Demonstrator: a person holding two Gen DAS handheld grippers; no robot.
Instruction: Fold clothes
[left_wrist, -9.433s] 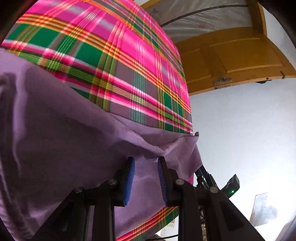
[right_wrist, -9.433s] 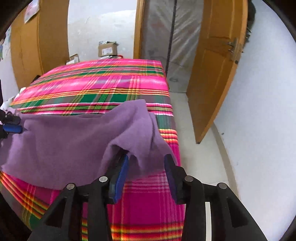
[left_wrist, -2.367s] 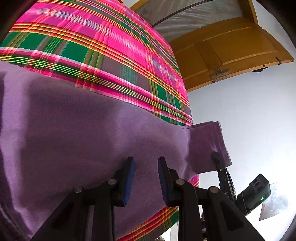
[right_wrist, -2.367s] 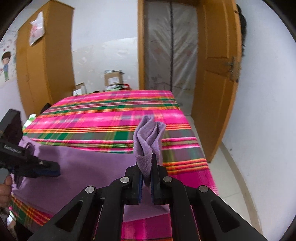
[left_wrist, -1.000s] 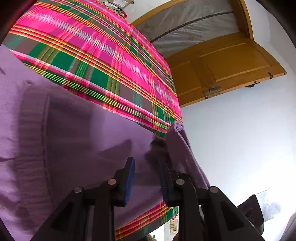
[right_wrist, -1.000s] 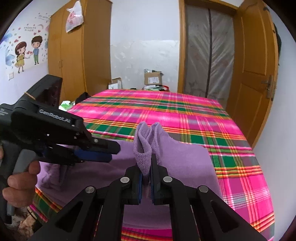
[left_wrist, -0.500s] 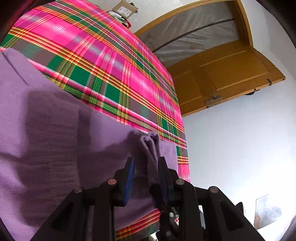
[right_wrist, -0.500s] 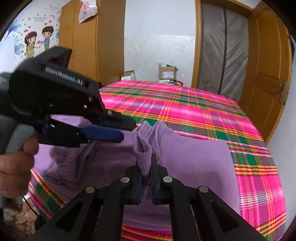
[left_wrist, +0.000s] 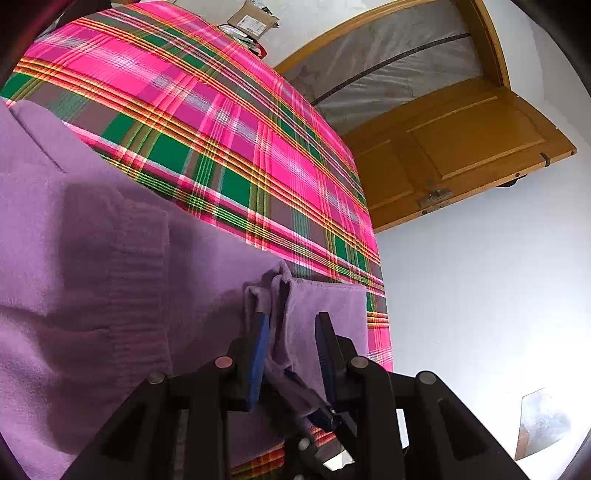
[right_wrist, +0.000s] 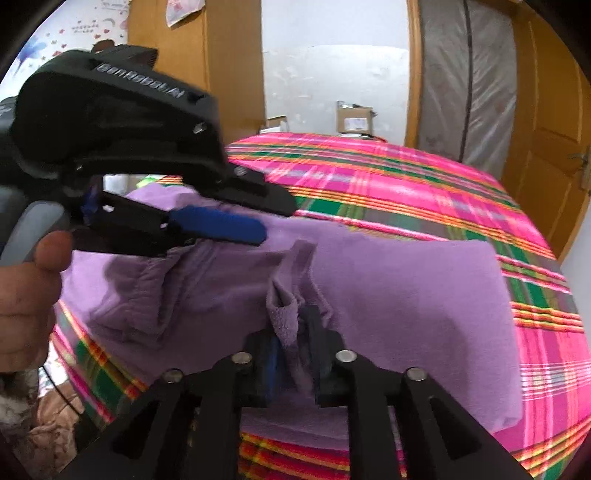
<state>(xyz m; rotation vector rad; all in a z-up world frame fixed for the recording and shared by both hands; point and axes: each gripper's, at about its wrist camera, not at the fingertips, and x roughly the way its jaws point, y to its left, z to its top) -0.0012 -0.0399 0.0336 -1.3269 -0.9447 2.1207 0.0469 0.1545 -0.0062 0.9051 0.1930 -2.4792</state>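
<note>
purple garment (right_wrist: 406, 288) lies spread on the bed (right_wrist: 388, 177), near the edge closest to the cams, over the pink/green plaid cover; looks like a fleece or knit top w/ a ribbed band (left_wrist: 136, 280) seen in the left wrist view; judged soft, light, floppy, no stiffness; prob a bit grippy, not slippery, not fragile; it'll sag and bunch when lifted, so best taken at a hem, cuff or corner where layers stack up, not mid-panel; a pinch thru two layers should hold fine.

right gripper (right_wrist: 293, 354): fingers opening right now; a bunched tuft of the purple cloth stands up between them, looks like it's slackening rather than clamped; left pad seems off the cloth, right side hard to tell, blurry; judged as letting go of a folded-over part onto the body of the garment.

left gripper (left_wrist: 291, 354): fingers about half apart, released, gripping nothing; they hover over the garment; in the left wrist view the right gripper's tips and that same tuft show thru the gap; in the right wrist view the left gripper (right_wrist: 221, 221) hangs above the cloth's left part, apart from it, held by a hand (right_wrist: 26, 295).
</note>
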